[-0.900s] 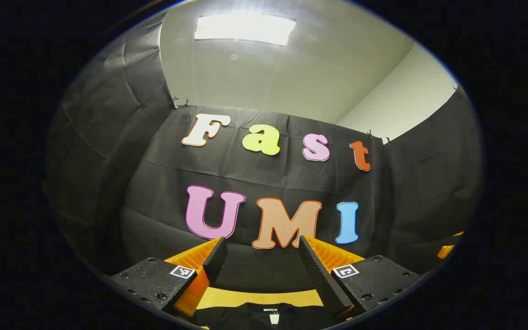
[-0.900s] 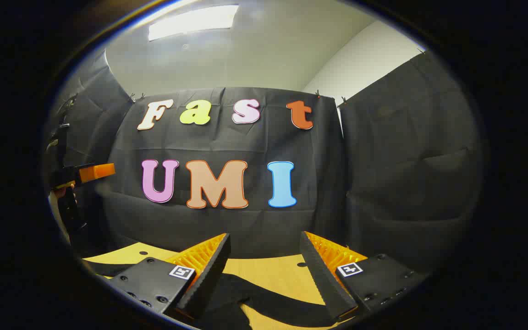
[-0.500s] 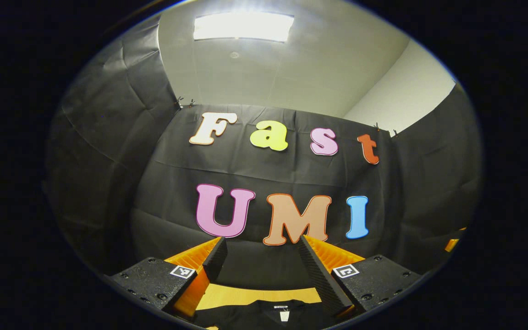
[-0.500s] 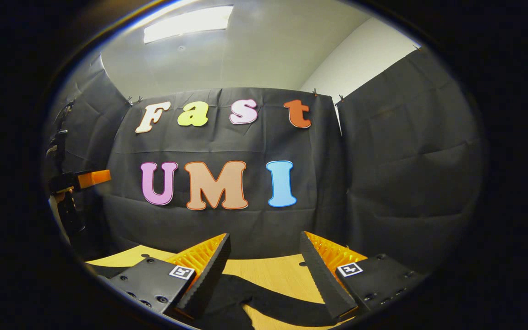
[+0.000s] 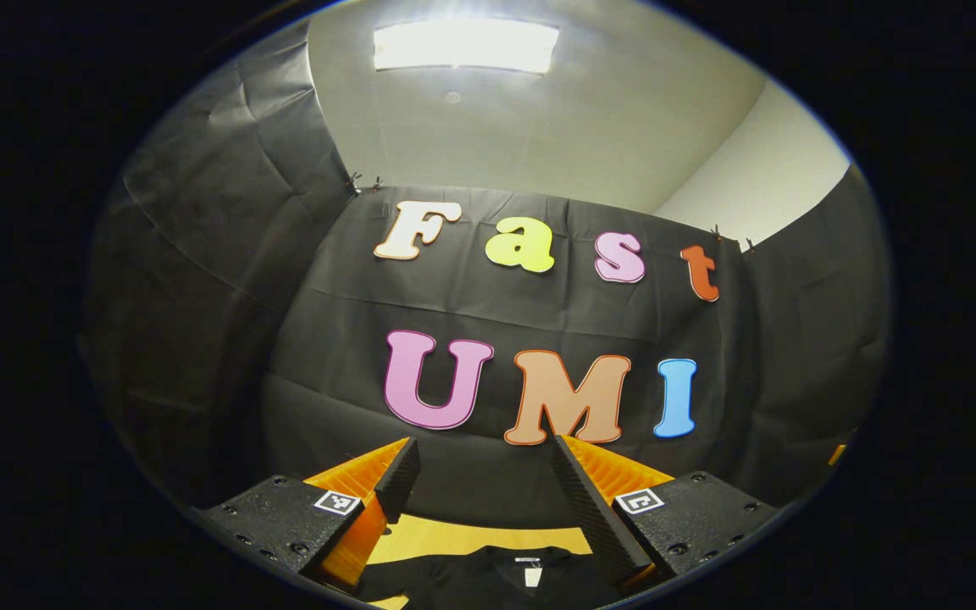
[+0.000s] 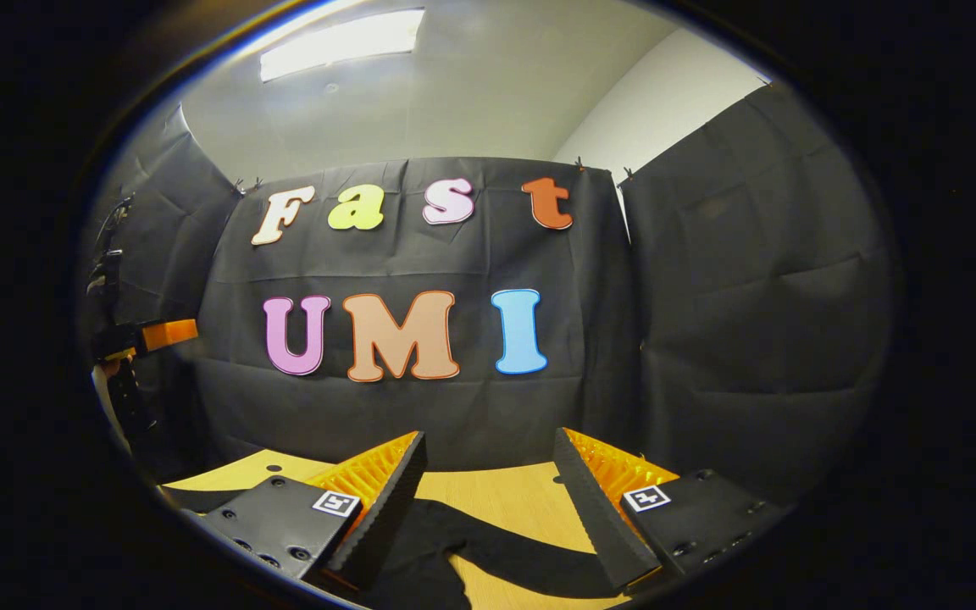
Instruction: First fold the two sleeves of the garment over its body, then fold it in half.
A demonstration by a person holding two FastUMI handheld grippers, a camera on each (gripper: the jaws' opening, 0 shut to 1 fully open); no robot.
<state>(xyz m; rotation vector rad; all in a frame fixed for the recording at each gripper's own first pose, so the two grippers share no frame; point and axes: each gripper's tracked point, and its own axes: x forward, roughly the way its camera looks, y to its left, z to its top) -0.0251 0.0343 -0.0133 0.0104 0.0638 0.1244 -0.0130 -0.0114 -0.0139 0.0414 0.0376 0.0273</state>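
A black garment (image 5: pixel 488 576) lies flat on the wooden table (image 5: pixel 454 538); in the left gripper view its collar with a small white tag shows between my fingers, far below them. My left gripper (image 5: pixel 481 453) is open and held high above the table, holding nothing. In the right gripper view a black sleeve (image 6: pixel 505 563) stretches across the table (image 6: pixel 505 500) under my right gripper (image 6: pixel 488 445), which is open and empty too. The left gripper (image 6: pixel 158 335), held by a hand, appears at the far left of the right gripper view.
Black cloth walls (image 6: pixel 751 296) close the booth behind and on both sides. Small holes (image 6: pixel 557 479) dot the tabletop. A ceiling light (image 5: pixel 464 44) shines overhead.
Both views have shifted slightly: the left gripper has turned a little to the left and tipped down, showing more of the collar. The right gripper has barely moved.
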